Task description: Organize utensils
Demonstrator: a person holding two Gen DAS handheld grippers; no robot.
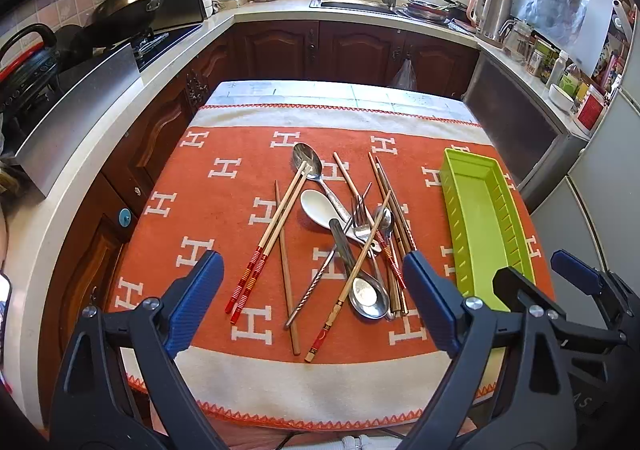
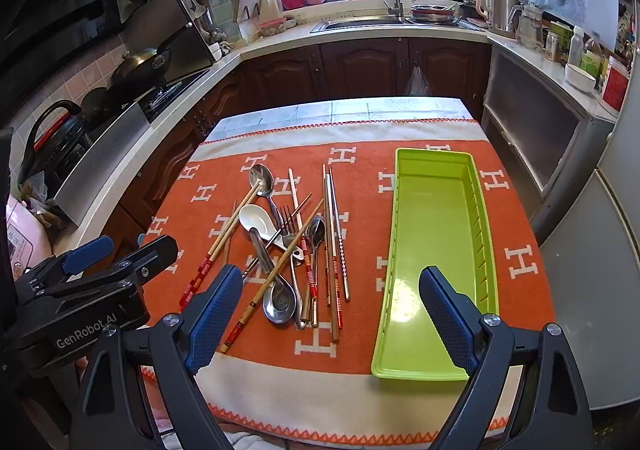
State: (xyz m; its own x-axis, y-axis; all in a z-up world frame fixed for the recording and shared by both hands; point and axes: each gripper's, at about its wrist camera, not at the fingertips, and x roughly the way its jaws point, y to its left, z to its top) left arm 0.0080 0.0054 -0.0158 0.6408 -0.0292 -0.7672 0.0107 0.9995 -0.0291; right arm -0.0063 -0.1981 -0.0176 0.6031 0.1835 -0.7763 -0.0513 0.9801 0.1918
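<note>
A jumbled pile of utensils [image 1: 344, 242] [image 2: 288, 250] lies in the middle of the orange cloth: metal spoons, a white ceramic spoon [image 1: 320, 208] [image 2: 256, 220], a fork [image 1: 360, 218] and several wooden and metal chopsticks. An empty lime-green tray [image 1: 480, 218] [image 2: 436, 250] stands lengthwise to the right of the pile. My left gripper [image 1: 312, 256] [image 2: 124, 248] hovers open above the near side of the pile, holding nothing. My right gripper [image 2: 331, 274] [image 1: 540, 270] hangs open over the near end of the tray and the gap beside it, also holding nothing.
The orange cloth with white H marks [image 1: 224, 210] covers a small table. Dark wooden cabinets surround it. A stove with a wok [image 1: 128, 6] is on the left, a sink [image 1: 352, 4] at the back, a cluttered counter and a fridge [image 2: 600, 250] on the right.
</note>
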